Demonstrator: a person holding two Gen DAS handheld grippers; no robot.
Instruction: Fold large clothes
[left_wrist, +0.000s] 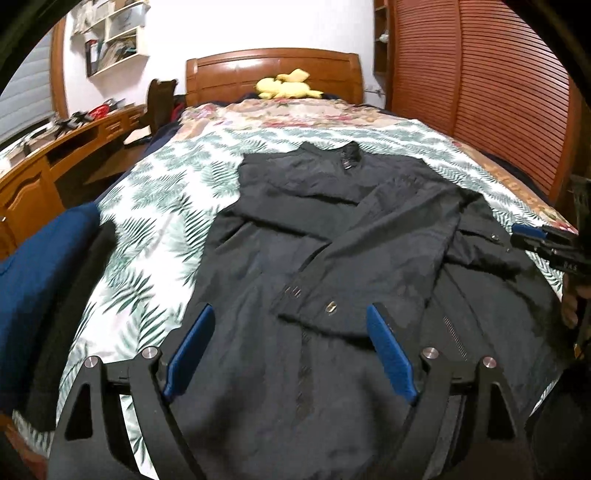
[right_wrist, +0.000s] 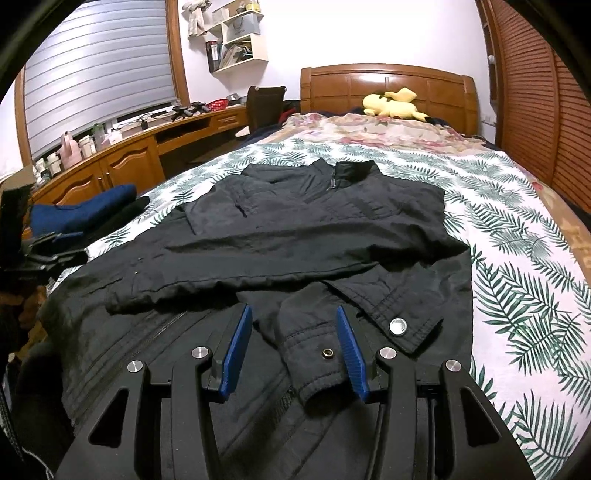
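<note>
Bed (right_wrist: 517, 229): leaf-print cover, wide bare strip on right side, narrower strip on left; headboard end far off.

Jacket (right_wrist: 295, 236): black, flat on bed, front up, collar toward headboard, hem toward both grippers. Long axis runs collar-to-hem, straight away from the person. Both sleeves already crossed over the chest. Next fold looks like hem up toward collar, w/ room ahead for it.

Sleeve cuff (right_wrist: 317, 354): lies just ahead of right gripper, between its fingers, snap showing.

Left gripper (left_wrist: 290, 319): over lower left of jacket, jaws spread wide, nothing pinched.

Right gripper (right_wrist: 293, 319): nearer the cuff, jaws partly spread, pads either side of cuff, not pressing.

Blue cloth (right_wrist: 81, 214): off left edge, well apart.
</note>
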